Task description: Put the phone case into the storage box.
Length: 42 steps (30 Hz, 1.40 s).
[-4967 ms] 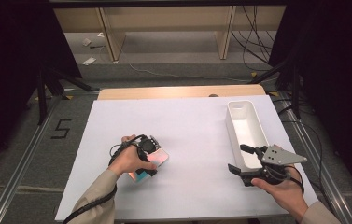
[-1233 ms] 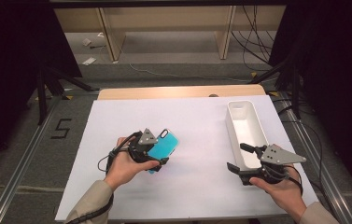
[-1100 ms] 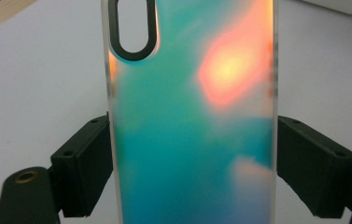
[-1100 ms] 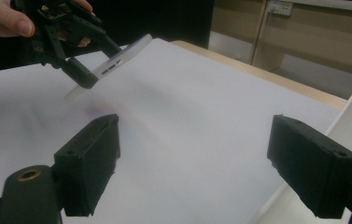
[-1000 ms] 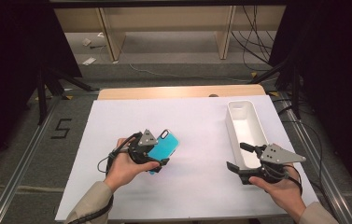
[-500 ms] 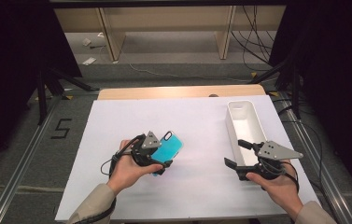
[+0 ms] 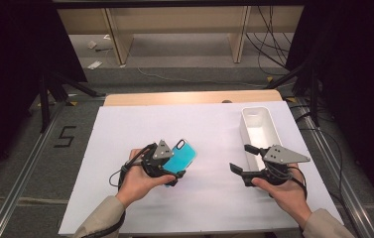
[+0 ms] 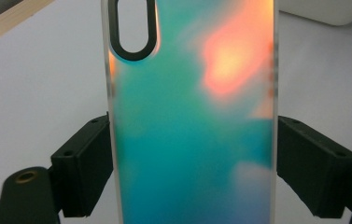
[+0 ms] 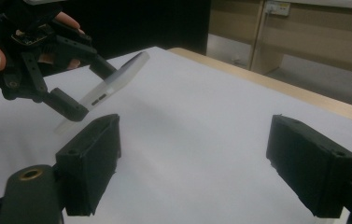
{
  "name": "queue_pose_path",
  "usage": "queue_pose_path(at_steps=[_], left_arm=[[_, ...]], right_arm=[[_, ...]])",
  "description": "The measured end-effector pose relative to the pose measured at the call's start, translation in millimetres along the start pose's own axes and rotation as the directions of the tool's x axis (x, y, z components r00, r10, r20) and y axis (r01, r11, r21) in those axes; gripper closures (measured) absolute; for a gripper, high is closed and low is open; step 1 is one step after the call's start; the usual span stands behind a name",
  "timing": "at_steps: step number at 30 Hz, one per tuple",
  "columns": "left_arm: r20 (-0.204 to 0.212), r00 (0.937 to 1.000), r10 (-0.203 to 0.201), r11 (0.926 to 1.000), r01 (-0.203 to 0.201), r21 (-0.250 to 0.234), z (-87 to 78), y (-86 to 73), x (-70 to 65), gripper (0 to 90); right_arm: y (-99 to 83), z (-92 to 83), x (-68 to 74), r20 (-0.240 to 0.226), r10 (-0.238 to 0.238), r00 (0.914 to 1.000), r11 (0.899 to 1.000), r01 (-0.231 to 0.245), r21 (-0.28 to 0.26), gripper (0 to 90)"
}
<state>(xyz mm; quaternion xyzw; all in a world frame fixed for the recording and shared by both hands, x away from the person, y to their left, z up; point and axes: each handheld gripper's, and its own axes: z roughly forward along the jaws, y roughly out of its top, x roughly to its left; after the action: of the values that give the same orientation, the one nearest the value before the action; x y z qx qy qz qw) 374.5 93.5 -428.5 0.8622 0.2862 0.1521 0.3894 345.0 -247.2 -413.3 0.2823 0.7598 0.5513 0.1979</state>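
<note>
Phone case [image 7: 180, 158] — teal, iridescent with an orange-pink sheen, oval black-rimmed camera cutout at its far end. Held clear of the bench [image 7: 209, 124], tilted, over the left-centre of the white sheet. In the left gripper view the case [image 8: 192, 121] runs up between the two black fingers [image 8: 82, 170], one pressing on each long edge; nothing else in the grip.

Left gripper [image 7: 167, 166] — carried in the person's left hand [image 7: 137, 181], fingers set wide but clamped across the width of the case. Cable loops off near the wrist. Seen from the right gripper view, the left gripper [image 9: 78, 88] holds the case [image 9: 115, 81] edge-on, its pale side wall showing with small slots, lifted off the white surface with a faint shadow below.

Right gripper [image 7: 248, 159] — in the right hand [image 7: 283, 191], grey three-cornered plate on top. Fingers [image 9: 89, 163] spread wide with nothing between them, only bare white bench. It sits just beside the near end of the white tray [image 7: 246, 119], well apart from the case.

White tray — long, narrow, rectangular, lying on the right side of the bench, long axis running away from the person. Its inside looks bare white.

Bench — white sheet over a wooden top, wood strip showing at the far edge.
</note>
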Motion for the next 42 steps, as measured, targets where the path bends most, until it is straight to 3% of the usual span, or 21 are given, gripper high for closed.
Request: queue_pose_path(at_steps=[16,42], left_arm=[[0.003,0.9999,0.012,0.9999,-0.012,-0.005,3.6,1.7,-5.1,16.3],[0.000,0.9992,0.040,0.9989,-0.040,-0.022,10.5,6.5,-16.0,16.4]], right_arm=[[13.3,33.4,3.2,-0.008,0.018,0.9998,1.000,-0.018,0.002,18.7],[22.3,60.7,3.7,-0.031,0.057,0.9979,0.998,-0.057,-0.004,18.8]])
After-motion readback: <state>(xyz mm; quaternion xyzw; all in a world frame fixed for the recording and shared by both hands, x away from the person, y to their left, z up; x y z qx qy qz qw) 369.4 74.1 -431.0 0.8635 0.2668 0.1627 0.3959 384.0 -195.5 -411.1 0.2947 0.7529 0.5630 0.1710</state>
